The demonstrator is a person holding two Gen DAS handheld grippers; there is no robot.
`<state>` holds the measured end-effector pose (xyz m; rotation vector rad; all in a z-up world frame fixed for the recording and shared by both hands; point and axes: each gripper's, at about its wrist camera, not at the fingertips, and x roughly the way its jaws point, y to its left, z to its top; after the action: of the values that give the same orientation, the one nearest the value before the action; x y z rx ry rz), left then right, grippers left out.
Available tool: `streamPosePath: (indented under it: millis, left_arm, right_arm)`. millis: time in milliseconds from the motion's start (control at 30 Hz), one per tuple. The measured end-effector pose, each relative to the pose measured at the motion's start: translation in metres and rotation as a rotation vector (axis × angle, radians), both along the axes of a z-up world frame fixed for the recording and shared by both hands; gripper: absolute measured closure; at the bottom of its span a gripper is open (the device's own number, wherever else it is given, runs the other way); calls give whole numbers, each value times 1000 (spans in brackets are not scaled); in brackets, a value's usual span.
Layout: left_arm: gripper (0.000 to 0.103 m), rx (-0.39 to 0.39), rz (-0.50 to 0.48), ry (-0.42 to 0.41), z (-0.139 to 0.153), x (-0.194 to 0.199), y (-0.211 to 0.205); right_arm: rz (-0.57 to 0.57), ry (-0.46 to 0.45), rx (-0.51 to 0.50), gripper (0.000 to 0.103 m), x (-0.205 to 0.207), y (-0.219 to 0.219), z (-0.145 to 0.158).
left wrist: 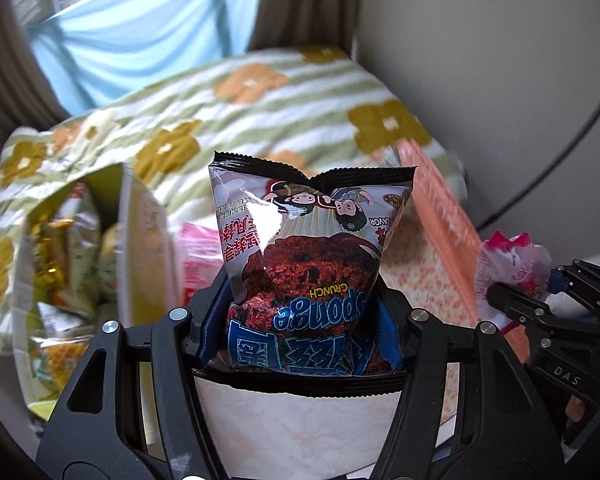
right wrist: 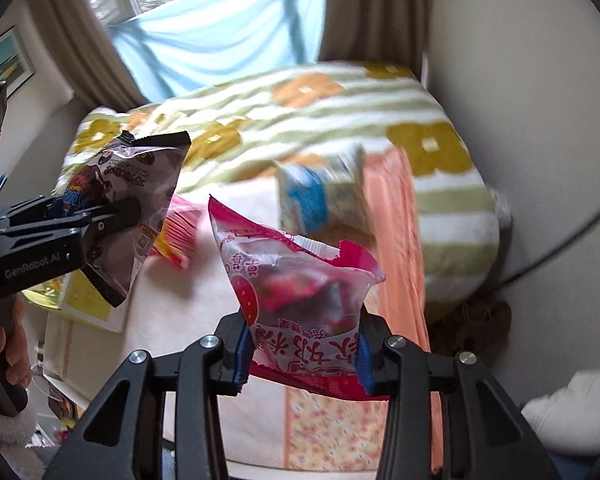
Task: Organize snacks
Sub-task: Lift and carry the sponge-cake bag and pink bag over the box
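My left gripper (left wrist: 300,312) is shut on a dark chocolate sponge-crunch snack bag (left wrist: 304,248), held upright and off the surface; the same bag shows at the left of the right wrist view (right wrist: 128,200). My right gripper (right wrist: 302,344) is shut on a pink strawberry snack bag (right wrist: 296,276), also held up; it shows at the right edge of the left wrist view (left wrist: 512,268). A yellow-green box (left wrist: 80,264) full of snack packets stands open at the left. A pink packet (right wrist: 180,228) lies on the table.
An orange-pink box (left wrist: 440,232) stands open at the right with a blue and tan packet (right wrist: 324,196) in it. Behind lies a striped flowered blanket (left wrist: 260,112). A wall and a black cable (right wrist: 560,248) are at the right.
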<state>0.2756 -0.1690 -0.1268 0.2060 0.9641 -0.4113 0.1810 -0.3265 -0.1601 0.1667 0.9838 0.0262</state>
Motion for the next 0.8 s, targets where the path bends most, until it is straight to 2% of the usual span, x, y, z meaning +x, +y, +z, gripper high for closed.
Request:
streamPosePath:
  millis: [200,400,467,600,800]
  left_arm:
    - [45,-53,93,-66,36,5,67]
    - [45,-80,182,-105,53,16,149]
    - [45,-81,211,-116,53,17,178]
    - [45,-83,268,-109,47,24,235]
    - [45,-86,288,-52,12,34,303]
  right_arm:
    - [93,-104,6,65,25,50,37]
    - [219,-165,9,65,47,132,59]
    - [254,-162,45,65,57,161,58]
    - [319,-144,51,65,75,217,55]
    - [342,-97,61,65,91,279,36]
